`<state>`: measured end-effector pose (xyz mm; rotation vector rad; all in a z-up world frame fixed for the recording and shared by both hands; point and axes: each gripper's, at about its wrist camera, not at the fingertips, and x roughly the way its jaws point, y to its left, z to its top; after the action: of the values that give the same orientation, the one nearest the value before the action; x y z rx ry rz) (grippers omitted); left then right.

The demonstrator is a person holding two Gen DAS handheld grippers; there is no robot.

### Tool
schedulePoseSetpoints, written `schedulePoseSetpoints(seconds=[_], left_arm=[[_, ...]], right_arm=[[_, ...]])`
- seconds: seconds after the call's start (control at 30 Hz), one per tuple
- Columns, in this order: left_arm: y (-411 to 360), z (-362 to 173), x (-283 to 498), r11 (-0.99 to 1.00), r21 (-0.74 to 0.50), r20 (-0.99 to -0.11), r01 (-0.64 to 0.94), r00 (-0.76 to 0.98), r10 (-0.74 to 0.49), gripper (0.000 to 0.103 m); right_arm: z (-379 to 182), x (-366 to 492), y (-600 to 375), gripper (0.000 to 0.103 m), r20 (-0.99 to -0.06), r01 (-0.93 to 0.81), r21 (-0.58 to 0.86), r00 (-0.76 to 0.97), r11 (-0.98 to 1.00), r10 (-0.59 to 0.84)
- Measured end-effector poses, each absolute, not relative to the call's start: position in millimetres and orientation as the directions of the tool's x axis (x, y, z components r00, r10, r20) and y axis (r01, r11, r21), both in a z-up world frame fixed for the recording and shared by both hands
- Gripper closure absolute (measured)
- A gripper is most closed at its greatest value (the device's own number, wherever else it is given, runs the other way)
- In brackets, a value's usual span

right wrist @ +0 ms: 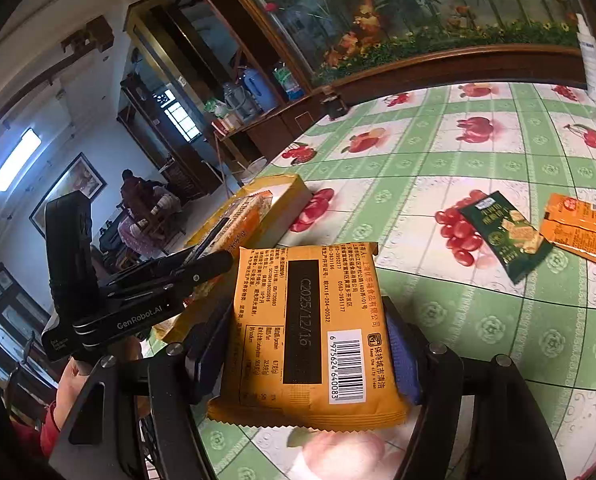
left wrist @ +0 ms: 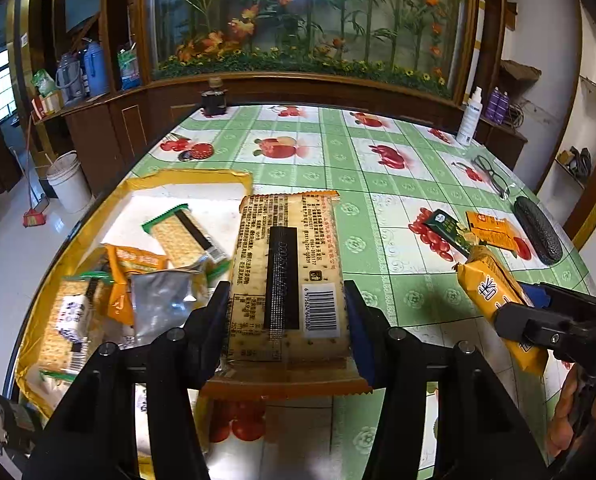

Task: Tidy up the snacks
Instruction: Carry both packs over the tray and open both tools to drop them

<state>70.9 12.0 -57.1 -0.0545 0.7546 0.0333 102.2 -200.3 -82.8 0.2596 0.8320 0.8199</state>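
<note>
My left gripper (left wrist: 286,292) is shut on a clear cracker pack with orange ends (left wrist: 285,264), barcode side up. It hangs over the right edge of a yellow box (left wrist: 201,178) that holds several snack packs (left wrist: 177,236). My right gripper (right wrist: 306,312) is shut on an orange cracker pack (right wrist: 310,332) above the table, to the right of the box (right wrist: 293,196). In the left wrist view the right gripper (left wrist: 514,304) and its orange pack (left wrist: 494,284) show at the right. The right wrist view has the left gripper (right wrist: 217,260) at the left. On the tablecloth lie a dark green snack pack (right wrist: 506,232) and a small orange pack (right wrist: 582,228).
A black glasses case (left wrist: 538,236), a pair of glasses (left wrist: 492,172) and a white spray bottle (left wrist: 470,116) stand at the table's right side. A dark bottle (left wrist: 213,100) is at the far edge. A white bucket (left wrist: 67,182) stands on the floor to the left.
</note>
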Motion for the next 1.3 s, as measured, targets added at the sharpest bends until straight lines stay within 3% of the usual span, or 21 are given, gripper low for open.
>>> schedulePoseSetpoints(seconds=[1.3], left_arm=[[107.7, -61.9, 33.2, 0.966, -0.077, -0.676, -0.246, 0.725, 0.131, 0.051]], right_arm=[[-73.0, 96.5, -65.0, 0.033, -0.539, -0.666, 0.498, 0.264, 0.556, 0.800]])
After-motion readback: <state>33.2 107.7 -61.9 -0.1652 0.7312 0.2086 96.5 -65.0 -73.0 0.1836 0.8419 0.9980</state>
